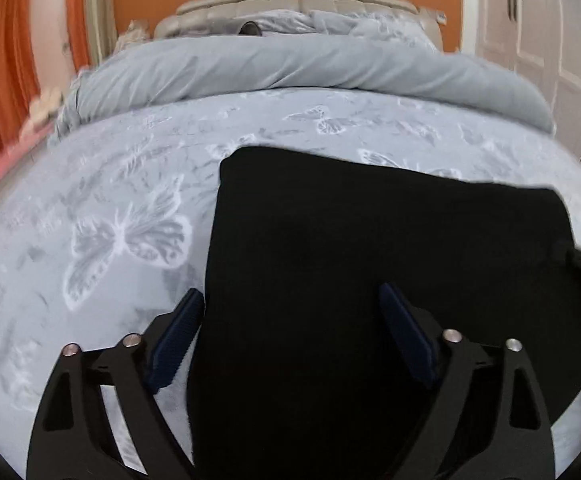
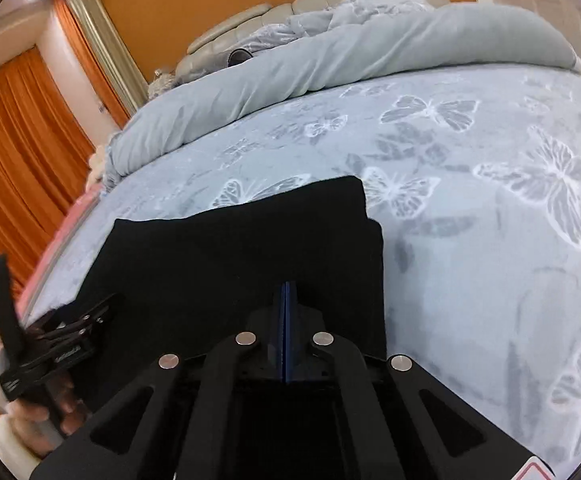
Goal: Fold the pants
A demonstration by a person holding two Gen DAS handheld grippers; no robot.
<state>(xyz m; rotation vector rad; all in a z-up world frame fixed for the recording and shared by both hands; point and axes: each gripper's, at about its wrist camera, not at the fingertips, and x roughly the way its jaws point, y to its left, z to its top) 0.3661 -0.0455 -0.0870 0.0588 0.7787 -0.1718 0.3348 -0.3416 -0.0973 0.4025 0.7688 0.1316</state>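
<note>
In the left wrist view the left gripper fills the bottom of the frame, jaws spread wide over the near edge of the black pants, which lie folded flat at centre-right on the butterfly bedspread; nothing is pinched. In the right wrist view the right gripper at lower centre has its blue pads pressed together, seemingly empty, above the cloth. To finish well, each gripper should probably smooth outward without dragging the layers apart.

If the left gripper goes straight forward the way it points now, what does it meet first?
Most likely the black pants: the open left gripper points down at them on the butterfly bedspread.
</note>
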